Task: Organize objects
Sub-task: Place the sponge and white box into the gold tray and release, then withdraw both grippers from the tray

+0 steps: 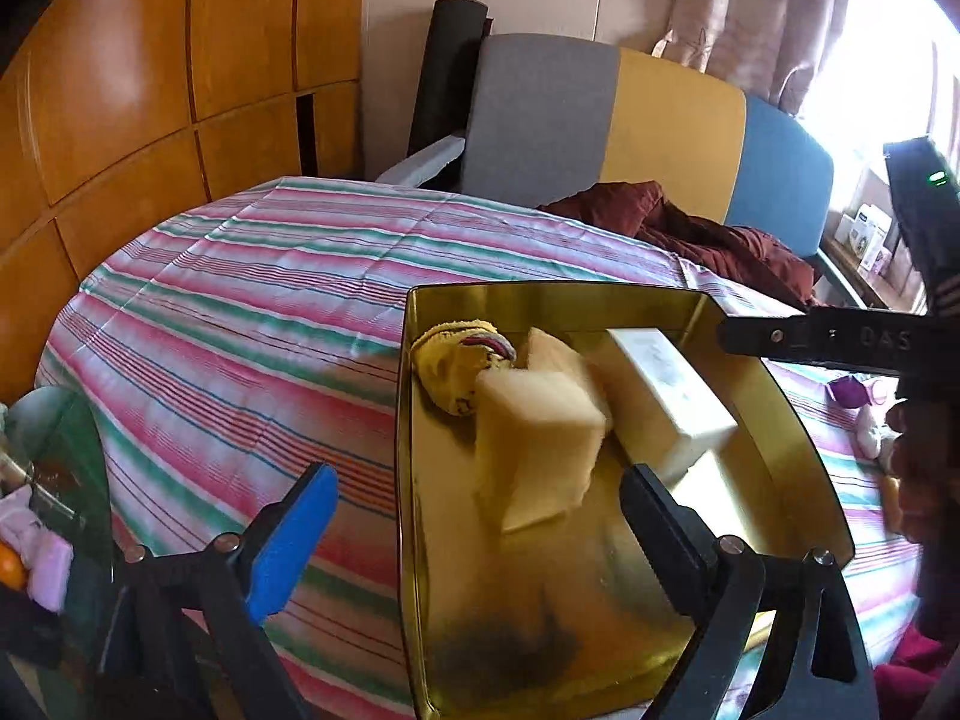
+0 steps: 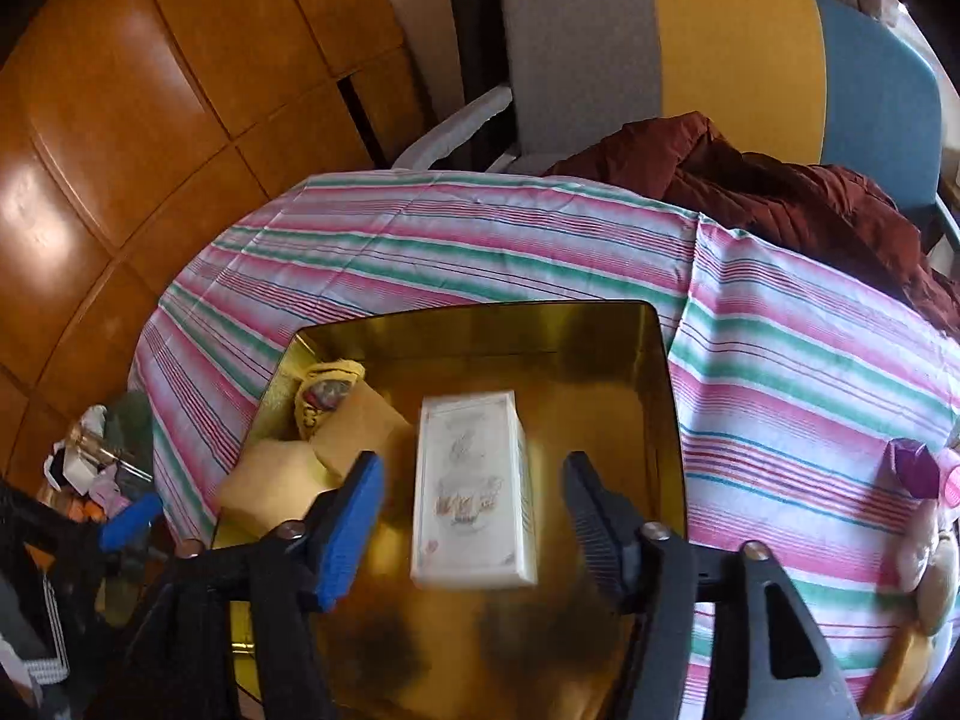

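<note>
The white rectangular cardboard box [image 2: 474, 489] lies in the gold metal tray [image 2: 657, 372] on the striped tablecloth [image 2: 420, 240], right of two pale yellow foam blocks [image 1: 540, 426]. It looks light, stiff and crushable, best held across its long sides. The right gripper [image 2: 471, 525] hangs tilted down over it, jaws apart, touching nothing; the left gripper [image 1: 480, 534] stands wide open near the foam.

gold tin [image 2: 654, 360] holding white box [image 2: 474, 492], sponge [image 1: 534, 450], yellow toy [image 1: 453, 360]

Glossy gold metal tin [image 2: 600, 330] held a matt foam sponge [image 1: 534, 420]; beneath it lay striped cloth [image 2: 420, 240].
</note>
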{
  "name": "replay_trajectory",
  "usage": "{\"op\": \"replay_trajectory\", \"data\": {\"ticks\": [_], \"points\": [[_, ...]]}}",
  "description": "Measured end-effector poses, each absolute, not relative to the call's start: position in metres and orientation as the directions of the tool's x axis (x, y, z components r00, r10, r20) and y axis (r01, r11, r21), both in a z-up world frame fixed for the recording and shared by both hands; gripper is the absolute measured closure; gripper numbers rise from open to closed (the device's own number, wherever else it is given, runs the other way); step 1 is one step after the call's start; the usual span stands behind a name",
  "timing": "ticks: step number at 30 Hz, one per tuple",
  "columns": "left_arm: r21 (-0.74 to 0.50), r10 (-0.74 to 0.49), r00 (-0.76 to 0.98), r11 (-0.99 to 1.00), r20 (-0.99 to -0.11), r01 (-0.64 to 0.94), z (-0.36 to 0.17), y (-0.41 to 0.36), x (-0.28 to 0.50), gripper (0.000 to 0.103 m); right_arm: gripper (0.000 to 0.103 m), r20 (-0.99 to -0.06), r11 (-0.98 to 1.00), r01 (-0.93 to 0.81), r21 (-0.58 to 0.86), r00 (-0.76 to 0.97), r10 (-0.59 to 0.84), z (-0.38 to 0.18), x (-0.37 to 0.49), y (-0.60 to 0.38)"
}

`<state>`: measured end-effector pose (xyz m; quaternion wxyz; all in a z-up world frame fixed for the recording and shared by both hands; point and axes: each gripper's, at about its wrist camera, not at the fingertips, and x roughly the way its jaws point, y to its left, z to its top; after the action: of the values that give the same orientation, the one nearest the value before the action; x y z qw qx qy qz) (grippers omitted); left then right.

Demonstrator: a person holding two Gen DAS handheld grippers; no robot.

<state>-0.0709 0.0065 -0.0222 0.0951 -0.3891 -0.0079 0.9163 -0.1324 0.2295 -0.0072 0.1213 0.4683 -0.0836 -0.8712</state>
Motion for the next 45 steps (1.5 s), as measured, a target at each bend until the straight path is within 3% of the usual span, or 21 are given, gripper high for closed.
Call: {"op": "replay_trajectory", "data": {"ticks": [20, 45], "points": [[-0.063, 0.144, -0.695, -0.988, -0.704, -0.14, -0.016, 0.02, -0.036, 0.007, 0.034, -0.813, -0.977, 0.098, 0.188, -0.543, -0.211, -0.027, -0.054, 0.234], [-0.008, 0.167, -0.752, -0.977, -0.637, -0.211, 0.01, 0.039, -0.009, 0.007, 0.032, -0.781, -0.988, 0.023, 0.151, -0.61, -0.134, -0.014, -0.027, 0.257]]}}
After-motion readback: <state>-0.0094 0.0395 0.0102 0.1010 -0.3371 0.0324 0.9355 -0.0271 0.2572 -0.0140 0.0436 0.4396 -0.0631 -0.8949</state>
